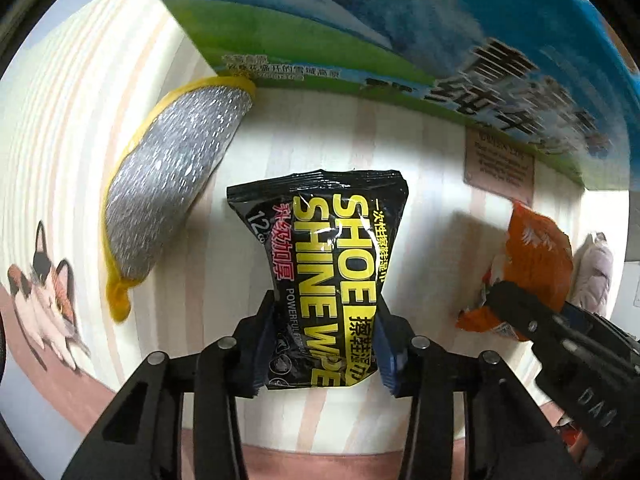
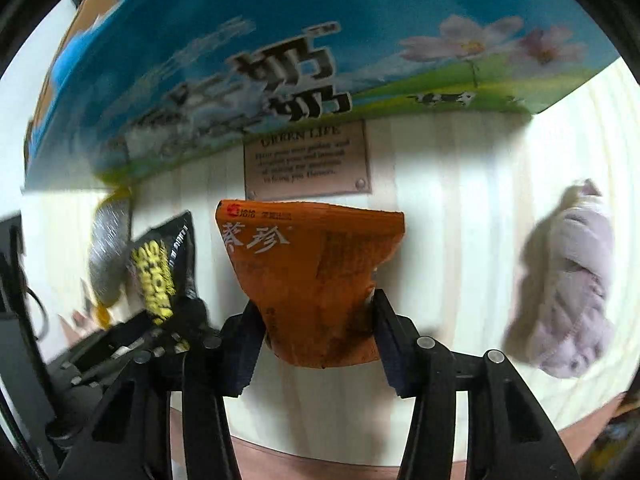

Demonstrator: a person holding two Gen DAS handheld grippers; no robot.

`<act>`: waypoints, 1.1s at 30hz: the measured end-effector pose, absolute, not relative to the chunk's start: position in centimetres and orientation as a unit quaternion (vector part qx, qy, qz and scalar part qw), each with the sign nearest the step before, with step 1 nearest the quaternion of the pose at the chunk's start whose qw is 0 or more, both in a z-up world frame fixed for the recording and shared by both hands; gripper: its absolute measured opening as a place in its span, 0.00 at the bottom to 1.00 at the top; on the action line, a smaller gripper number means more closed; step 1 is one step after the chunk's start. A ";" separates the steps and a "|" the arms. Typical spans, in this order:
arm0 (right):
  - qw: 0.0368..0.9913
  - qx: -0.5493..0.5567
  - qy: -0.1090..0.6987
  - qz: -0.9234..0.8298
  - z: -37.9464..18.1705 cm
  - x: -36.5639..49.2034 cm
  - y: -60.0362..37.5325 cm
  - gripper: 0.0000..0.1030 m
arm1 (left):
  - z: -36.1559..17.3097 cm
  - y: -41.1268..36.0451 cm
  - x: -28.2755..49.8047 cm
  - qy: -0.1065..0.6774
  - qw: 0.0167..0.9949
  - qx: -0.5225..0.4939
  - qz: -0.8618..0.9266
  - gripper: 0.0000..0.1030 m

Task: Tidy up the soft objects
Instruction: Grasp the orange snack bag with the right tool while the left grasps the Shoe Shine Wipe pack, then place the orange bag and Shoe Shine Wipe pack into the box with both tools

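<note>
Wipes first: my left gripper (image 1: 324, 344) points down at the black pack of shoe shine wipes (image 1: 326, 276), and its jaws are clenched on the pack's lower end, the blue pads pressing in from both sides so the foil pinches narrower there. The pack lies on the striped surface (image 1: 432, 248), just in front of the big blue and green milk carton box (image 1: 360, 40) that fills the top of both views. To the left of the wipes I see a silver scouring pad (image 1: 172, 184) with a yellow edge, lying slantwise and apart from the pack, its upper end close under the box. A cartoon cat (image 1: 44, 300) is printed on the surface farther left. My right gripper (image 2: 316, 340) has its jaws grasping the orange packet (image 2: 316, 272); the pads squeeze its lower part and the wrapper is crumpled between them. In the left wrist view that packet (image 1: 536, 264) sits well to the right of the wipes, with the right gripper's dark fingers across it. A printed plaque reading GREEN LIFE (image 2: 306, 160) shows on the surface just behind the orange packet. Off to the right lies a pale lilac bundle of cloth (image 2: 572, 280), apart from everything else.
</note>
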State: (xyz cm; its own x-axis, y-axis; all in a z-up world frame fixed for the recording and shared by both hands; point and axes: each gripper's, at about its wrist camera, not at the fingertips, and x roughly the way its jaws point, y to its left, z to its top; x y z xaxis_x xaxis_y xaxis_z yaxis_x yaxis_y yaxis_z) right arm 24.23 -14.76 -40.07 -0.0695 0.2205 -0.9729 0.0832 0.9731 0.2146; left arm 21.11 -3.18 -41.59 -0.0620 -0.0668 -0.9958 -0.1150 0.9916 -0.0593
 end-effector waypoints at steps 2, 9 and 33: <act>0.674 0.092 0.731 0.056 -39.5 23.6 -14.4 0.48 | -40.2 -4.0 21.1 0.721 0.691 -0.055 0.015 0.38; 0.698 0.102 0.704 0.083 -32.8 20.2 -16.4 0.47 | -32.6 -6.7 17.4 0.673 0.739 -0.032 -0.001 0.38; 0.778 0.132 0.600 0.130 -14.7 18.1 -21.3 0.47 | -15.7 -4.9 21.0 0.583 0.808 -0.048 -0.075 0.38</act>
